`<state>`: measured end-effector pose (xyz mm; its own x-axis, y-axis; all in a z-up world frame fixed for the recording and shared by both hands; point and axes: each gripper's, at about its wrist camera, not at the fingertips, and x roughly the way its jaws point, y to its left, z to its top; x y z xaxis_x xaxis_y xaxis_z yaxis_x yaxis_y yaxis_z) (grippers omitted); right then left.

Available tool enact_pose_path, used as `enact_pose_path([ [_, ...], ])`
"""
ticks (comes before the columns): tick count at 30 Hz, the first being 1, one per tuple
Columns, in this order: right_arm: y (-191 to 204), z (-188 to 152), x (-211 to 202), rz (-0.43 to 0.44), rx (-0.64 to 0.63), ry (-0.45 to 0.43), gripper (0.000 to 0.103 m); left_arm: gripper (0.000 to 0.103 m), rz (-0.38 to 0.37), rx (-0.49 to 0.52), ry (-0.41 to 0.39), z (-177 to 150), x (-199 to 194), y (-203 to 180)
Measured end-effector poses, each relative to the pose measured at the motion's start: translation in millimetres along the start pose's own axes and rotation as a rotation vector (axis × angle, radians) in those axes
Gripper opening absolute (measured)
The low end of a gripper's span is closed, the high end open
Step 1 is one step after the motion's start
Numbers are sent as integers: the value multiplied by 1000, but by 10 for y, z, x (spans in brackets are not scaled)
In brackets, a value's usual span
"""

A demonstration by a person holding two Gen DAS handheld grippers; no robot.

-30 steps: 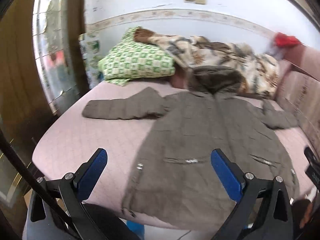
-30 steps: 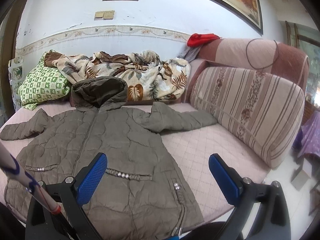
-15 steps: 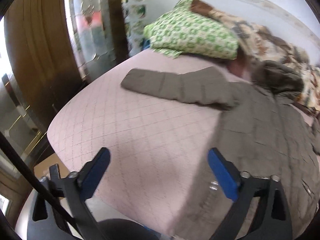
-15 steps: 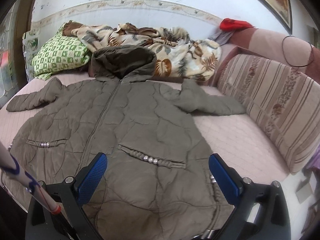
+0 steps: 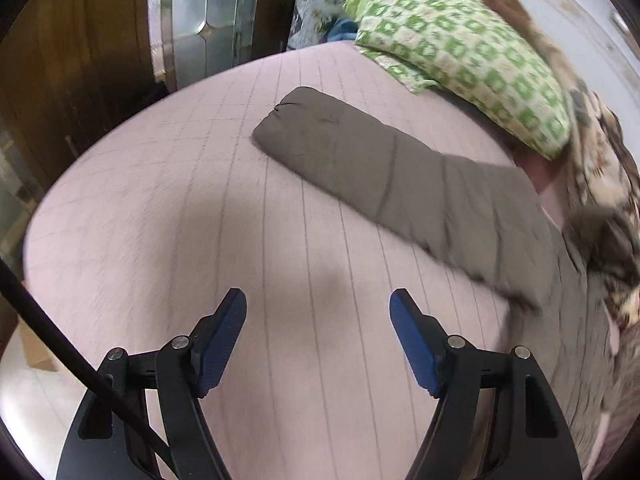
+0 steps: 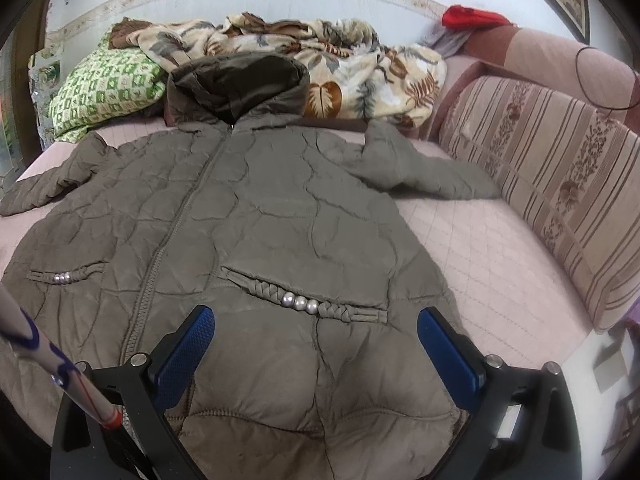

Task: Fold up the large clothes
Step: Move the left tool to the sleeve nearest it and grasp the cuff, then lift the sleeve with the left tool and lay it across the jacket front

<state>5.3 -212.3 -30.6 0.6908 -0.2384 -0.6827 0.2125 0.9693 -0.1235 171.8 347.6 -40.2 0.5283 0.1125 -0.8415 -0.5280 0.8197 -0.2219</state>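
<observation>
Sleeve point(image 5: 384, 184) of olive quilted hooded coat point(image 6: 240, 240), flat on pink bed point(image 5: 200, 240), lies ahead-right of released left claw point(image 5: 318, 300), long axis far-left to near-right; right claw point(image 6: 316, 320) released above hem.

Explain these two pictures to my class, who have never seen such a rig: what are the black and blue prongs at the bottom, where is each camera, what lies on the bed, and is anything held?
No robot here: a person holds a two-finger gripper in each hand, each with a fisheye camera looking forward along its fingers. The blue-padded prongs are those fingers.

The left wrist view shows the left gripper open above the pink bed, facing one sleeve and a green pillow.

The right wrist view shows the right gripper open over the lower part of an olive hooded coat, zipped and spread flat. Behind lie a leaf-print blanket and, at right, a striped cushion.

Neither gripper holds anything; folding has not begun.
</observation>
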Motion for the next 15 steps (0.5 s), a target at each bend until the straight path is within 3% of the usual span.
enact_pose_path([
  [8,94,-4,265,-26,-23,36,103,74,-158,-180,85,647,800,154],
  [14,121,38,436,-52,-23,58,103,76,-172,-269,50,974,1082,94],
  [15,130,45,460,-59,-27,62,103,73,-161,-276,55,1035,1117,95],
])
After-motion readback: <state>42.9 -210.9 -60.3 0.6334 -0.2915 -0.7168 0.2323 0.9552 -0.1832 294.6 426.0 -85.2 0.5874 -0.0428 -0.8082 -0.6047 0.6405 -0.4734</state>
